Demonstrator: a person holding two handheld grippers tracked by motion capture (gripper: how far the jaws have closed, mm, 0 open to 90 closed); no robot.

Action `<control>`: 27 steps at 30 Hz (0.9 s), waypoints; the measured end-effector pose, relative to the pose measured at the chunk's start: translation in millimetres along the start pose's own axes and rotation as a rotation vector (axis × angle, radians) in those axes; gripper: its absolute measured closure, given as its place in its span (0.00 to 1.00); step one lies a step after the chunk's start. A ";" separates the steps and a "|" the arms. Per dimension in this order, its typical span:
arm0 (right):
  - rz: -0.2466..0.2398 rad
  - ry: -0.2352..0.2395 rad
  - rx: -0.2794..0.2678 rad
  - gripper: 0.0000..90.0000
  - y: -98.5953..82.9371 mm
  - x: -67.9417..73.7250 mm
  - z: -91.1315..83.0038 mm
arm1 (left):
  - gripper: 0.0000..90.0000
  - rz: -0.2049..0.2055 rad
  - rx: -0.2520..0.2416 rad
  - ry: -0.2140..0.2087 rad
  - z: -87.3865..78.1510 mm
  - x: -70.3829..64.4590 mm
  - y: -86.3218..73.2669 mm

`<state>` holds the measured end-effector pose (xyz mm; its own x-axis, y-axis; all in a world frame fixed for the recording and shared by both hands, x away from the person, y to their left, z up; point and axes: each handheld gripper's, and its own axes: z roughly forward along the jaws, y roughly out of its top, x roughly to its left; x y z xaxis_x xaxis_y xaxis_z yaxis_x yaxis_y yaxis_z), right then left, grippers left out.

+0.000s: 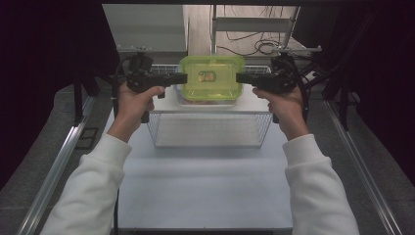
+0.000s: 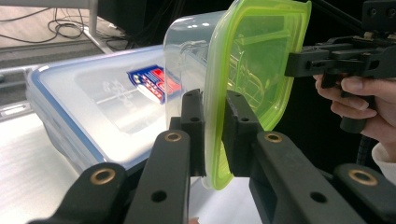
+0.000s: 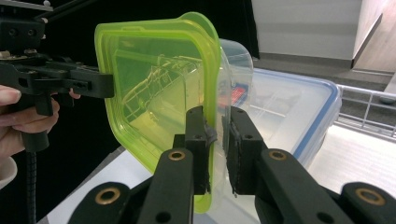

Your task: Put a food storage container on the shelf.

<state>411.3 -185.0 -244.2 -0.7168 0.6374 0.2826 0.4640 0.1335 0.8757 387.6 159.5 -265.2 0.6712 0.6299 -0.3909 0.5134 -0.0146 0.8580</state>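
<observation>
Above the wire basket (image 1: pixel 210 132), both tongs (image 1: pixel 182 78) (image 1: pixel 240 77) clamped on green-lidded container (image 1: pixel 211 73).

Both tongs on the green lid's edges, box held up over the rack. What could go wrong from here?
1. Both the left tongs and the right tongs pinch just the thin rim of the green lid; if the lid pops off, the clear box could drop.
2. It hangs above the blue-rimmed container, so a slip lands on that.
3. Uneven pull between hands could twist the rim out of one grip.
</observation>
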 end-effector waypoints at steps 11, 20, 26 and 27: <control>0.042 -0.003 0.017 0.89 13.8 -11.0 18.1 | 0.90 -0.030 0.011 0.015 7.3 21.2 15.1; 0.091 -0.003 0.036 0.88 21.2 -26.7 31.7 | 0.90 -0.073 0.007 0.016 16.8 32.7 18.2; 0.104 -0.003 0.023 0.87 21.7 -31.8 35.1 | 0.82 -0.096 -0.002 0.033 22.2 31.1 21.4; 0.104 -0.003 0.023 0.87 21.7 -31.8 35.1 | 0.82 -0.096 -0.002 0.033 22.2 31.1 21.4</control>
<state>462.4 -175.7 -247.9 -0.6628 0.6511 0.3698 0.5472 0.0840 0.8328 431.4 161.5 -266.4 0.6007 0.6538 -0.4602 0.5734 0.0488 0.8178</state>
